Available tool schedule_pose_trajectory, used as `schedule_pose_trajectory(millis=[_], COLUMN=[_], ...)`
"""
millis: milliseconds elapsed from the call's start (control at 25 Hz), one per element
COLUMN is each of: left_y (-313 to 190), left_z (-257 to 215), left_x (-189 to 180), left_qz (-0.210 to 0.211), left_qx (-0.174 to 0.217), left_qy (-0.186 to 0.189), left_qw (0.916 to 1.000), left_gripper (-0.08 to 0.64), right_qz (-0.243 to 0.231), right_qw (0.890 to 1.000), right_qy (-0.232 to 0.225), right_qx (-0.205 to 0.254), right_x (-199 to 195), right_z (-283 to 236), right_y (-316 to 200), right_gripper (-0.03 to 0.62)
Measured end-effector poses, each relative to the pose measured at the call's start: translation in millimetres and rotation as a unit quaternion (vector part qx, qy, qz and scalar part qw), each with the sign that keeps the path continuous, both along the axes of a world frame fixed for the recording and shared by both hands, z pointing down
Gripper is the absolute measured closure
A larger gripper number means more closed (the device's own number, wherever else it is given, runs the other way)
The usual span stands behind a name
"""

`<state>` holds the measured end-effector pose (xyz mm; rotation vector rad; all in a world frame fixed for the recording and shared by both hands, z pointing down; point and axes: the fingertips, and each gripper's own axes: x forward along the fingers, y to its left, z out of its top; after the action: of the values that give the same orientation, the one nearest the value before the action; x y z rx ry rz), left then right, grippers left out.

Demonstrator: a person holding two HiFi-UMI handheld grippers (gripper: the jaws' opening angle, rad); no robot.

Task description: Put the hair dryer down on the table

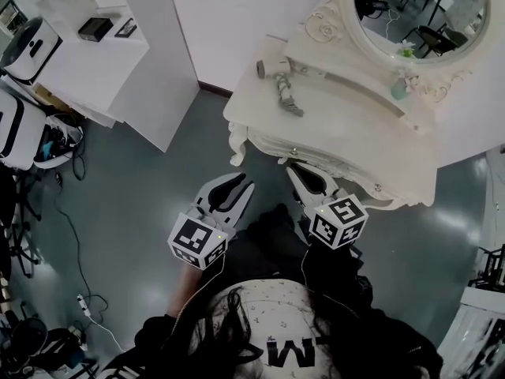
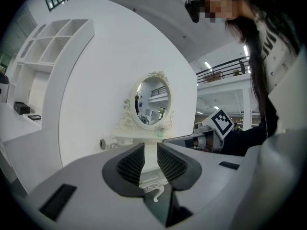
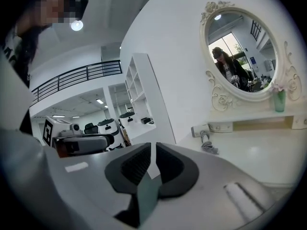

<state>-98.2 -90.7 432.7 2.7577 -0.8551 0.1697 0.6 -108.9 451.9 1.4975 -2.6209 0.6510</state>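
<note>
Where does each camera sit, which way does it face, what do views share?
Head view: on the person's head, looking steeply down at the dressing table and hair dryer; shows hair, left hand-held gripper and right hand-held gripper.
Left gripper view: on that gripper, facing the mirror over slightly parted, empty jaws; person at right.
Right gripper view: on that gripper, facing the dressing table past shut jaws.
Shared: all three show the hair dryer on that table.

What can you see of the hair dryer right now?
The hair dryer is compact, pale and plastic-looking, with a dark round end. It lies on its side at the back left of the cream dressing table, by the wall. Its grey cord lies bunched on the tabletop in front. Nothing else touches it.
</note>
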Motion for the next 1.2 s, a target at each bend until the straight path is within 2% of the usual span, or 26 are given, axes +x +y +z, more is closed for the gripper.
schedule_pose_trajectory(millis=[360,560,880,1200], left_y=[22.7,40.9,97.0,155.7], left_z=[-4.1,-7.4,-11.7,-19.2], left_x=[11.0,32.6,74.4,97.2], left_qz=[-0.006,-0.010,-0.010,-0.013], left_qx=[0.003,0.005,0.006,0.023], left_qy=[0.002,0.001,-0.005,-0.017], left_qw=[1.0000,0.9999,0.9999,0.9995], left_gripper=[0.479,0.479,0.479,0.479], right_qz=[-0.015,-0.020,-0.022,-0.034], right_qw=[1.000,1.000,1.000,0.999], right_qy=[-0.003,-0.004,-0.013,-0.027], right_qx=[-0.003,-0.008,-0.002,0.010], right_x=[4.0,23.4,62.5,77.1], right_z=[0.9,1.5,-4.9,-10.8], right_y=[28.1,54.8,111.6,167.2], right_gripper=[0.552,0.552,0.552,0.552])
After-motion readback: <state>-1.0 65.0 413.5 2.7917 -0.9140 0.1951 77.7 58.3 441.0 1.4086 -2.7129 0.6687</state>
